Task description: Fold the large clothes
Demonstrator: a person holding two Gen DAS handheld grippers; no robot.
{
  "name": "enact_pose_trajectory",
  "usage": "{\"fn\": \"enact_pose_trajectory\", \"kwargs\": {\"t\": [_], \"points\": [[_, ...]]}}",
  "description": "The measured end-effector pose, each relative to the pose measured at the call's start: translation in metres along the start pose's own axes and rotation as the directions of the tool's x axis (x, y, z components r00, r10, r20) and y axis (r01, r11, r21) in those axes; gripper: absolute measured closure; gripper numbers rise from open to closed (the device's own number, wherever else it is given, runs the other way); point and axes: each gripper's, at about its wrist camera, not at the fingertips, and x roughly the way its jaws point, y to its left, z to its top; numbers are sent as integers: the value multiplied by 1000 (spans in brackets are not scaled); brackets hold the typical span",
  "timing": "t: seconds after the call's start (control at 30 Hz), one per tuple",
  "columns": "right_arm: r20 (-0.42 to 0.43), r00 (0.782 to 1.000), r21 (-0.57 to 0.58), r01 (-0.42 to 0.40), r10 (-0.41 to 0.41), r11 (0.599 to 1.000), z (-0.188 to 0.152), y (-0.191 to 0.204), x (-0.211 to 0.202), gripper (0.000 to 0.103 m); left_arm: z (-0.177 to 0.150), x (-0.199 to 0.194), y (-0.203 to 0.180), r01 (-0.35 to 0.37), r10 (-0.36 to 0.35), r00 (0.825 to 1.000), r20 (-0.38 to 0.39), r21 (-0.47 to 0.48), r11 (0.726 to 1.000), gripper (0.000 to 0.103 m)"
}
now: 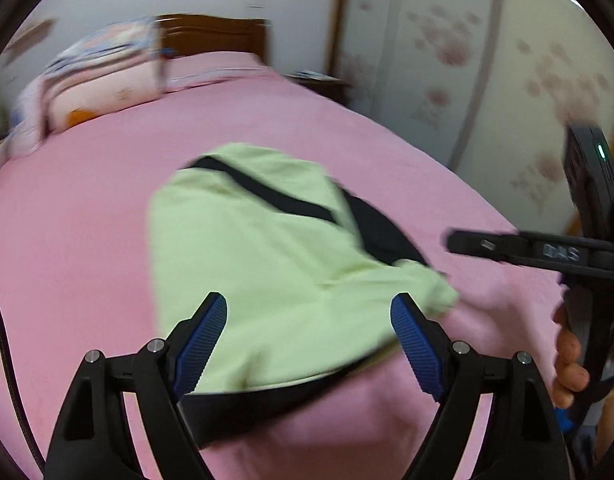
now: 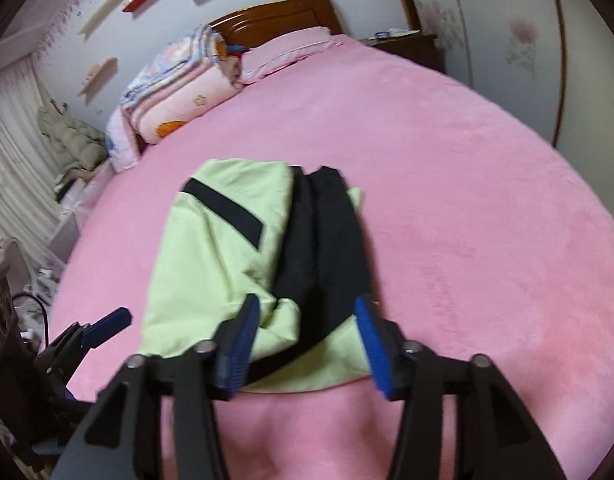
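Observation:
A light green garment with black panels [image 1: 259, 264] lies folded into a compact bundle on the pink bed [image 1: 87, 220]. It also shows in the right wrist view [image 2: 211, 264]. My left gripper [image 1: 309, 320] is open and empty, its blue pads just above the bundle's near edge. My right gripper [image 2: 307, 320] is open and empty, hovering over the bundle's near right corner. The right gripper also shows at the right of the left wrist view [image 1: 507, 248], apart from the garment. The left gripper's fingertips [image 2: 111, 322] show at the lower left of the right wrist view.
A folded quilt and pillows [image 2: 179, 84] lie at the head of the bed by the wooden headboard [image 2: 283, 14]. A nightstand [image 2: 411, 46] and floral wardrobe doors [image 2: 507, 28] stand on the right. Clutter and a curtain [image 2: 15, 152] are on the left.

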Motion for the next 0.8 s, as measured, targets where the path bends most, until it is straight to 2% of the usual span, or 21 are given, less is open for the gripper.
{"fn": "enact_pose_trajectory", "kwargs": {"t": [0.07,0.1,0.17,0.2,0.3,0.37,0.43,0.47,0.5,0.53,0.6,0.7,0.8], "points": [[-49,998,5,-36,36,999,2,3,12,43,-4,6,31,-89,88,996,-21,-74,993,20],[-86,995,0,-42,42,999,3,6,23,43,-8,12,45,-158,153,987,-54,-106,982,20],[-149,988,-13,-51,49,999,3,11,42,43,-15,23,68,-238,221,968,-120,-145,960,20],[-182,981,-18,-66,62,998,4,14,54,43,-20,30,84,-258,232,961,-154,-187,948,20],[-235,971,-31,-44,35,999,8,19,80,43,-28,41,110,-224,175,966,-188,-286,932,20],[-261,965,-50,-32,18,998,11,22,91,43,-30,51,118,-203,141,968,-210,-313,928,20],[-285,959,-71,-26,5,997,12,24,98,45,-31,56,120,-201,136,967,-214,-318,926,20],[-284,959,-97,-21,-7,995,13,26,98,57,-31,57,119,-200,138,968,-208,-313,929,20],[-278,960,-145,-4,-37,989,13,30,98,66,-30,59,118,-201,142,968,-206,-302,932,20],[-267,962,-200,8,-62,980,12,35,96,87,-30,60,116,-199,142,969,-203,-297,934,20],[-240,968,-251,8,-71,968,12,42,89,91,-26,62,114,-196,141,970,-199,-288,938,20],[-122,988,-343,44,-91,938,11,57,63,92,-22,65,96,-183,135,973,-186,-278,943,20],[-22,995,-342,88,-102,936,8,54,40,92,-21,59,80,-157,116,980,-164,-265,951,20]]}}
